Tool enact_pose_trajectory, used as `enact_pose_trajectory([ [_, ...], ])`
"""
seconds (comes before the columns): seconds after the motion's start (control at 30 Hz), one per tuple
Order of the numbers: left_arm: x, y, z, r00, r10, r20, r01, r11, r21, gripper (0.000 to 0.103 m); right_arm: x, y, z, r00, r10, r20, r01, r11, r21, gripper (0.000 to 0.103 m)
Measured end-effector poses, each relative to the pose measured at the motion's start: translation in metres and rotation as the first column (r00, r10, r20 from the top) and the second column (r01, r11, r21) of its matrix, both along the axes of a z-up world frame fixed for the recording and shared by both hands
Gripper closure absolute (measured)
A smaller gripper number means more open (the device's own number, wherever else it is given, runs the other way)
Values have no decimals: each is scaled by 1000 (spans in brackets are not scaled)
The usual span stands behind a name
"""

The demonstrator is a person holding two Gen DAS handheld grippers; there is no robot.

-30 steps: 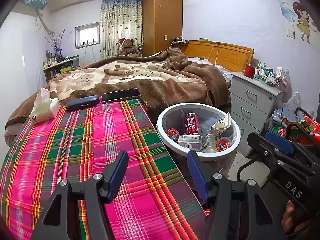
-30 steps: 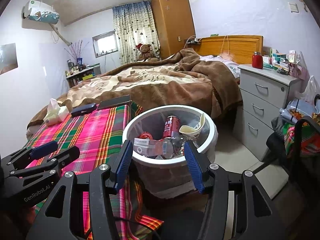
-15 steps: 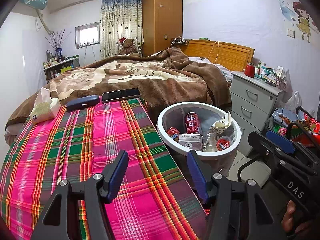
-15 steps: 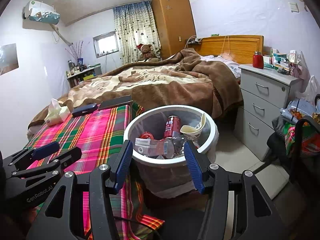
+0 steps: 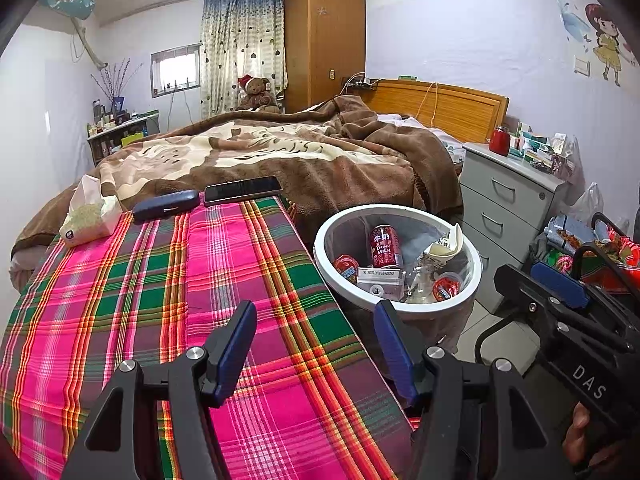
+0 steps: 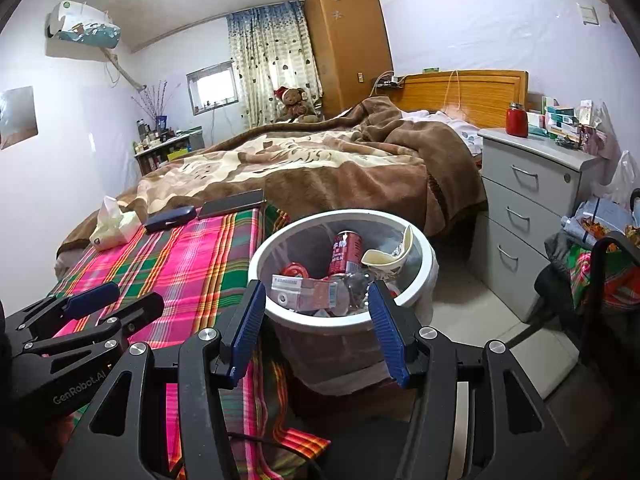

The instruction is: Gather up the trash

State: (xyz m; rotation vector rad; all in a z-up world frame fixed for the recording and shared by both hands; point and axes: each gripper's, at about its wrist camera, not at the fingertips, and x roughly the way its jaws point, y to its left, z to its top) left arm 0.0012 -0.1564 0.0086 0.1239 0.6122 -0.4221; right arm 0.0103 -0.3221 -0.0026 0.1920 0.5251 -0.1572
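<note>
L wrist view: left gripper over the plaid cloth, jaws apart w/ nothing between; trash bin w/ red can sits ahead-right, off the desk edge. R wrist view: right gripper jaws apart, empty, bin straight ahead, so R hand looks nearer.

Cloth, plastic, metal and wood surfaces

A woven plaid cloth is seen beside a smooth white plastic bin; a glossy metal can, a fleecy blanket and a varnished wooden headboard are shown.
</note>
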Motion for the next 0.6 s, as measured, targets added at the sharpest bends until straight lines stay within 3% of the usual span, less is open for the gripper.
enact_pose_trajectory([
  [0.6, -1, -1, 1, 1000, 0, -8, 0, 1000, 3, 42, 0, 2, 1, 1000, -1, -1, 1, 1000, 4, 48],
])
